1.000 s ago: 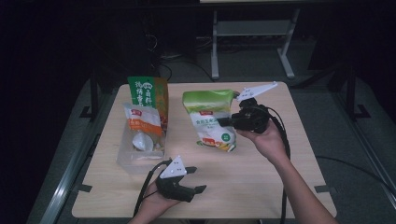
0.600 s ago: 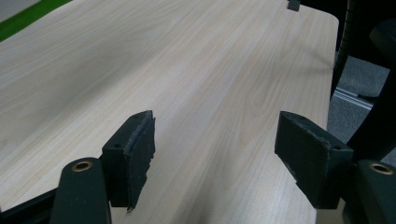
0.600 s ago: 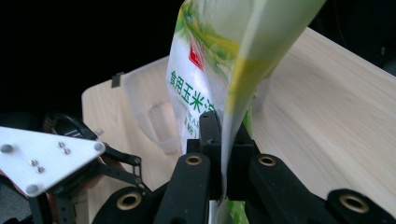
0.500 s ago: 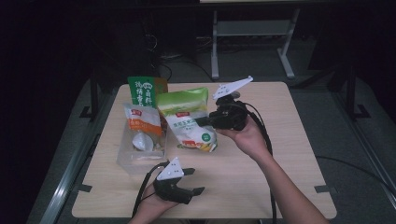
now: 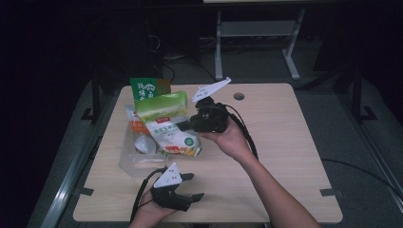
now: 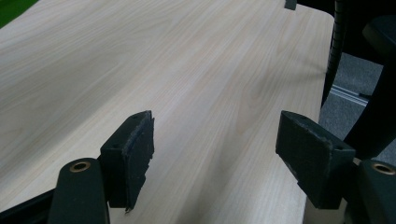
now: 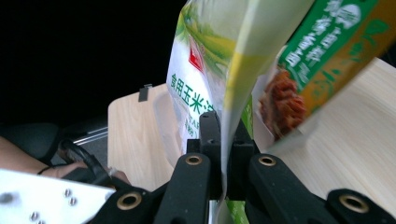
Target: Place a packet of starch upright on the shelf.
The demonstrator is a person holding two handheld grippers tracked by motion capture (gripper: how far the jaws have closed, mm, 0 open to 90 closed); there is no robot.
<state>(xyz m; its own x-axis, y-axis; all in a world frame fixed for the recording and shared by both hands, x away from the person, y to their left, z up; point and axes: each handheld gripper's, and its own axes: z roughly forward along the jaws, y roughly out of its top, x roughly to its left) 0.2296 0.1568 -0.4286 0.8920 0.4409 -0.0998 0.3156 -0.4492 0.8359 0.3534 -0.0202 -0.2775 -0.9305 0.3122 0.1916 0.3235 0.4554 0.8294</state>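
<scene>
A high view looked down on a pale wooden worktop (image 5: 285, 142) in a dark room. A person's forearms came in from six o'clock, a gripper in each hand.

The right gripper (image 5: 183, 126), near the worktop's centre, pointed toward nine o'clock. Its jaws were pressed together on the edge of a green and white bag (image 5: 171, 126), pinching the thin film between the pads. In the right gripper view the bag (image 7: 219, 70) rose straight up from the closed jaws, hanging clear of the worktop. Gripping it by the sealed edge probably kept the contents uncrushed and let the bag hang flat for carrying.

The bag hung over a clear plastic tub (image 5: 135, 159) at about nine o'clock from centre. The tub already held a small orange and white packet (image 5: 137, 124) and a white round item (image 5: 144, 143); what that item was could not be told. Behind the tub, toward eleven o'clock, stood a green and orange bag (image 5: 148, 88), upright. The carried bag was probably headed for the tub, to join the other goods.

The left gripper (image 5: 190, 186) rested near six o'clock, low over the worktop edge. Its jaws were spread wide and empty; the left gripper view showed bare wood (image 6: 187, 70) between the two pads. It seemed parked out of the way, perhaps ready to steady the tub.
</scene>
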